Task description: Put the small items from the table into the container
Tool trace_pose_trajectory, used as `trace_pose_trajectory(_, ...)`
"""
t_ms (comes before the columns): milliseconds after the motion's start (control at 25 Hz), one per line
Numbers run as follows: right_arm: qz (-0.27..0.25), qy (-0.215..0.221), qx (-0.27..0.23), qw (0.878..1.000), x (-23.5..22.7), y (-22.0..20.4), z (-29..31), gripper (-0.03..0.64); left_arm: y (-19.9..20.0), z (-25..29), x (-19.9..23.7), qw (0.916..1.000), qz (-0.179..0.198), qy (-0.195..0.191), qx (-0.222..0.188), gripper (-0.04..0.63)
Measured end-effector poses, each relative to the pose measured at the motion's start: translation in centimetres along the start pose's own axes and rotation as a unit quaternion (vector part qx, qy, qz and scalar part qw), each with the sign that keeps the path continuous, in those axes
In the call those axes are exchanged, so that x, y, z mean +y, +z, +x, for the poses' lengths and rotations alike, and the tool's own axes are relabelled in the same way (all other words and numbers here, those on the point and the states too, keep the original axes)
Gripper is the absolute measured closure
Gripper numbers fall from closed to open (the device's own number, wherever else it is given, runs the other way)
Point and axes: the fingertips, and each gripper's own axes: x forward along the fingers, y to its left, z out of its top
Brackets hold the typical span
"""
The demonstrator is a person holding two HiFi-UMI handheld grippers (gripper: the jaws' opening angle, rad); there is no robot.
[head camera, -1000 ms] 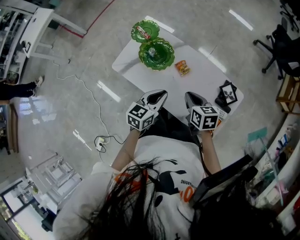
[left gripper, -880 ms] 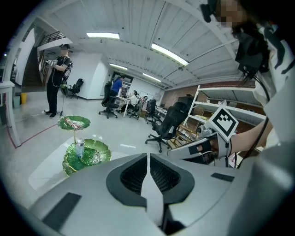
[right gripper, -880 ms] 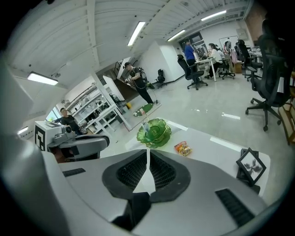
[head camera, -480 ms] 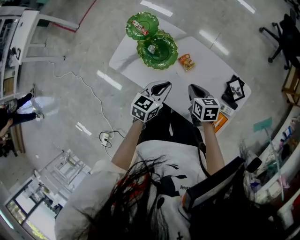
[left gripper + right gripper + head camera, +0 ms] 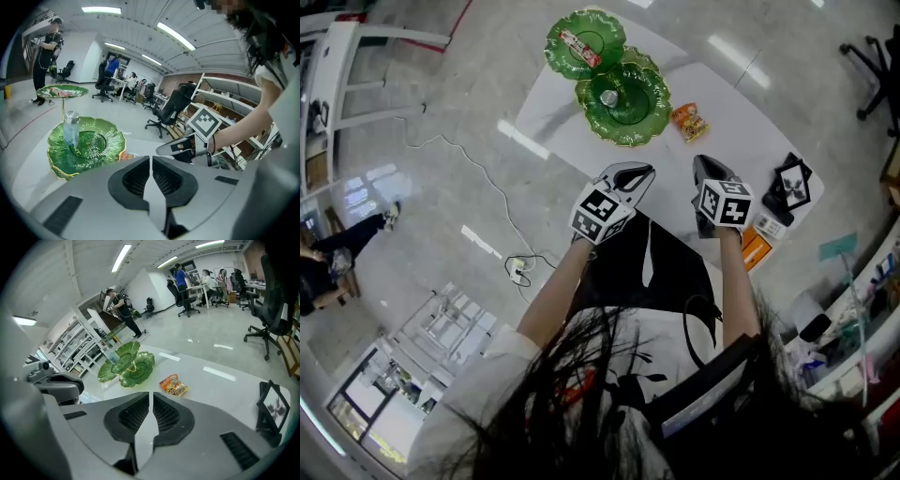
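Two hand-held grippers hang over the near edge of the counter, the left hand-held gripper and the right hand-held gripper side by side. Each has its jaws drawn narrow, almost together, with nothing between them. The one small item loose on the counter is the packet, lying flat just right of the green tiered dish, whose lower tier already carries a bottle. The right gripper looks the better placed, with the packet nearly straight ahead of its jaws. It would need to spread them before coming down, then pinch a crimped end, since a flat packet gives little to bite from above. Bare counter lies between gripper and packet, so the approach seems free. The dish rim is close on the packet's left, and a low carry could clip it. The frame stands well off at the right corner.
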Motion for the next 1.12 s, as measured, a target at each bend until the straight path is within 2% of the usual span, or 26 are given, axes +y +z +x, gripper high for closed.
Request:
trace_pose_trajectory(320, -0.006, -0.018, 0.034, 0.999, -3.0, -2.2, 4.4, 0.58, -3.3, 2.9, 2.0, 0.9988, 0.0, -0.024, 0.043, 0.584)
trace_pose_trajectory(440, -0.006, -0.02, 0.043, 0.999, -3.7, -2.6, 5.9, 0.501, -3.7, 3.1, 2.1, 0.9982, 0.002, -0.034, 0.05, 0.584)
trace_pose_trajectory(560, -0.017, -0.032, 0.045, 0.998, -4.6, -2.3, 7.4, 0.457, -4.3, 3.3, 2.3, 0.9975, 0.004, -0.038, 0.059, 0.584)
trace_pose_trajectory(680, -0.047, -0.054, 0.051, 0.996, -5.9, -1.8, 9.0, 0.437, -4.9, 3.6, 2.6, 0.9971, -0.001, -0.038, 0.066, 0.584)
trace_pose_trajectory(800, -0.101, -0.069, 0.066, 0.99, -7.4, -1.4, 10.5, 0.416, -5.3, 4.2, 2.5, 0.9969, -0.005, -0.04, 0.068, 0.584)
trace_pose_trajectory(920, -0.145, -0.065, 0.082, 0.984, -8.3, -0.9, 11.7, 0.413, -5.6, 4.6, 2.5, 0.9963, 0.001, -0.046, 0.072, 0.584)
trace_pose_trajectory(1120, -0.182, -0.039, 0.107, 0.977, -9.2, -0.6, 13.6, 0.402, -6.2, 4.8, 2.7, 0.9959, -0.002, -0.048, 0.077, 0.584)
